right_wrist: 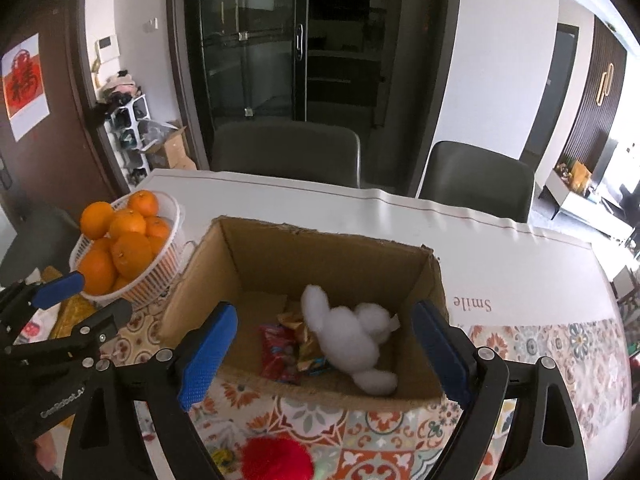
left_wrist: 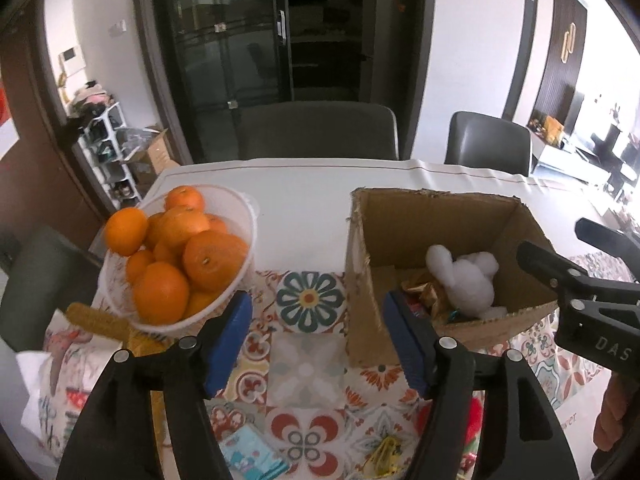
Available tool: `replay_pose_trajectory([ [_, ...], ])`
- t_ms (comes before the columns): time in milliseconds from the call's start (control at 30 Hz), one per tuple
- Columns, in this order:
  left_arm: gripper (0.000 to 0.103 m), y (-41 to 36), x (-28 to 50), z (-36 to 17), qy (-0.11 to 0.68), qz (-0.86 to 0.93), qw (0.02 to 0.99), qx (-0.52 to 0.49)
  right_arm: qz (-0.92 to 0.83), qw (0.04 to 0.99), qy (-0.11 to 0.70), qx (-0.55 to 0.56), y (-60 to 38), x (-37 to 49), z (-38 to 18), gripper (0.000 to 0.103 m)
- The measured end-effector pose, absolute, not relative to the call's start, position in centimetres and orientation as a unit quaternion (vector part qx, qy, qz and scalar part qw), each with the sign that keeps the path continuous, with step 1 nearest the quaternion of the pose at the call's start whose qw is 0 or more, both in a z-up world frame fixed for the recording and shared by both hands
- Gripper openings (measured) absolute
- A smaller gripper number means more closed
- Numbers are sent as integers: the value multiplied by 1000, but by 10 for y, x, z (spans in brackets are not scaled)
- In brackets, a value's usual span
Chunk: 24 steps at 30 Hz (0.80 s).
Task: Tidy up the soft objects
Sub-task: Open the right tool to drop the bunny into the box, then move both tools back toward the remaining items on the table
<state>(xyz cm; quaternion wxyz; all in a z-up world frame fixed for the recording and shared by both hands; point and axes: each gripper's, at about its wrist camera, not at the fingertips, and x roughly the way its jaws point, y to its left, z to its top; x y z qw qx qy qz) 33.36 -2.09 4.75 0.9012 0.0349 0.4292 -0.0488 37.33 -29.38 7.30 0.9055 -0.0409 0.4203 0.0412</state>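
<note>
Blue-padded fingers (right_wrist: 208, 344) of the right gripper (right_wrist: 324, 354) stand wide apart and empty above the near wall of an open brown cardboard box (right_wrist: 256, 256), where a white plush rabbit (right_wrist: 352, 336) lies between them, farther in, beside red and gold snack packets (right_wrist: 280, 348). A fuzzy red soft toy (right_wrist: 276, 460) sits just below on the patterned worktop (right_wrist: 380, 432). The left gripper (left_wrist: 316, 344), likewise open and empty, hovers between the box and a white basket of oranges (left_wrist: 240, 216).
</note>
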Motion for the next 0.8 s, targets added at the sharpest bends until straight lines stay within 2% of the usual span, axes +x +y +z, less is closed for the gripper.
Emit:
replay_pose_trajectory([
  [133, 76, -12, 313, 48, 423, -36, 905, 33, 40, 910, 411, -45, -286, 353, 76, 90],
  [500, 82, 12, 266, 38, 420, -14, 906, 44, 46, 905, 420, -45, -271, 310, 66, 90],
  [800, 85, 32, 242, 15, 435, 24, 899, 46, 31, 889, 456, -28, -263, 288, 32, 90],
])
